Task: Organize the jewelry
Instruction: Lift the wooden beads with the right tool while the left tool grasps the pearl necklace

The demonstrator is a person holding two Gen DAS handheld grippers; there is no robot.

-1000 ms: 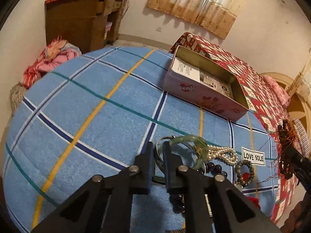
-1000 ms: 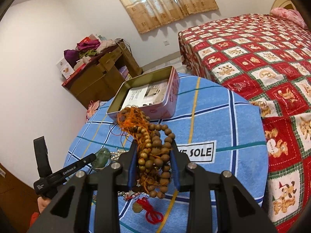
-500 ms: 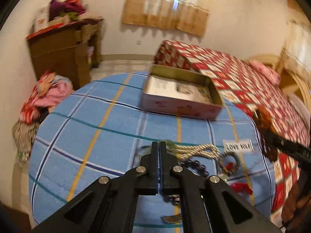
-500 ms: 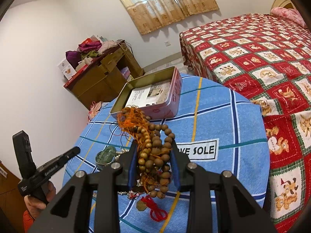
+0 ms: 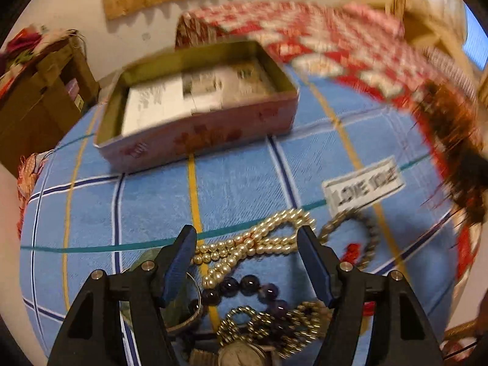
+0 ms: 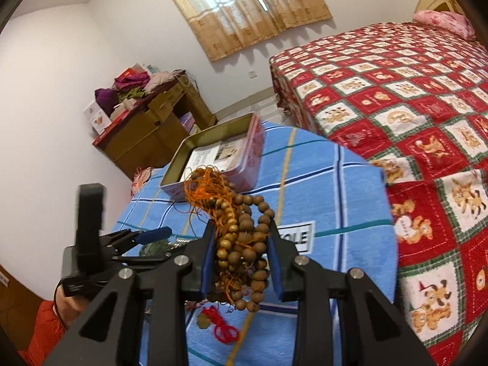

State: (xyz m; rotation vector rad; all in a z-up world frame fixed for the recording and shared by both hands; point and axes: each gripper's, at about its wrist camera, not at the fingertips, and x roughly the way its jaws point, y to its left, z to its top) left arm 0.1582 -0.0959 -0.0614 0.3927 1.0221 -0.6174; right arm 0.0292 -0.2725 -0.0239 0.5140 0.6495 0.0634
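The bed (image 6: 411, 97) with its red checked cover fills the right half of your right wrist view, and it stands just beside the round worktop (image 6: 344, 201). The worktop's blue checked cloth ends in a curved edge at the right of the frame, close to the bed. The widest bare part of the cloth lies in the middle of the frame, between the pink tin (image 6: 213, 158) and the pile of jewelry at the bottom. In your left wrist view the tin (image 5: 198, 106) sits in the upper middle, open, with printed paper inside; its near wall is well apart from the pile.

Your left tongs (image 5: 244, 262) stand low in the frame and their jaws are opening. They hold nothing; the pearl necklace (image 5: 253, 247) lies on the cloth between the two tips. Below it you see dark purple beads (image 5: 244, 283), a gold chain (image 5: 274, 323) and a watch (image 5: 241, 355) crowded together, and a beaded bracelet (image 5: 363, 238) lies to the right.

Your right tongs (image 6: 241, 253) are partly closed on a bundle of wooden beads (image 6: 244, 238) with orange cord, above the worktop. This picture is sharp; the left one is blurred.
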